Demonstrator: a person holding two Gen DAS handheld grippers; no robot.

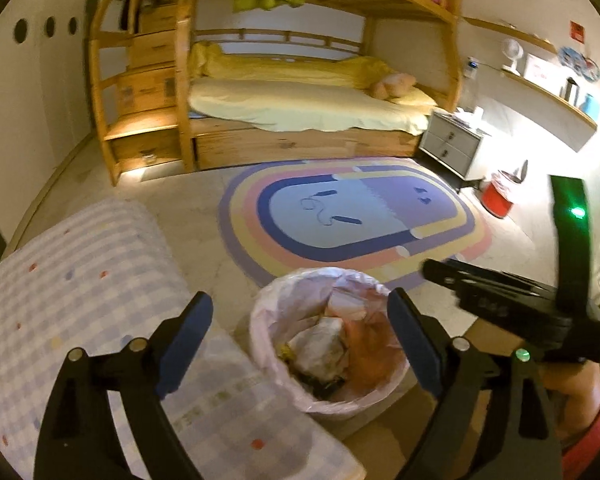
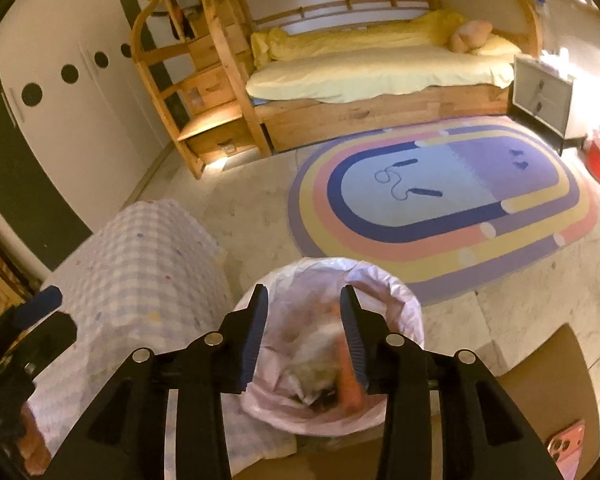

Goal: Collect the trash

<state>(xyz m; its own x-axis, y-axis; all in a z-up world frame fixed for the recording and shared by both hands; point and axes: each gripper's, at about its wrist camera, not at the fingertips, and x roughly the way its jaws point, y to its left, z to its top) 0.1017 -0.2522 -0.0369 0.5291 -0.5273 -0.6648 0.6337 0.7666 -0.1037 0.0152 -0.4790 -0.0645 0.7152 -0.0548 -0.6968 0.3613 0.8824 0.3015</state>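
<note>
A trash bin lined with a pale pink bag [image 1: 284, 292] stands on the floor below both grippers, holding crumpled paper and wrappers [image 1: 328, 344]. My left gripper [image 1: 300, 344] is wide open and empty above the bin. My right gripper [image 2: 304, 332] is open and empty, directly over the same bin [image 2: 384, 280]; blurred white trash [image 2: 312, 364] lies inside below it. The right gripper's body also shows at the right of the left wrist view [image 1: 500, 296].
A table with a checked cloth [image 1: 60, 280] is left of the bin. A brown stool [image 2: 548, 380] with a pink phone [image 2: 566, 444] is at the right. Beyond are an oval rug [image 1: 352, 216], a wooden bunk bed [image 1: 300, 120], a nightstand [image 1: 452, 144] and a red bin [image 1: 500, 196].
</note>
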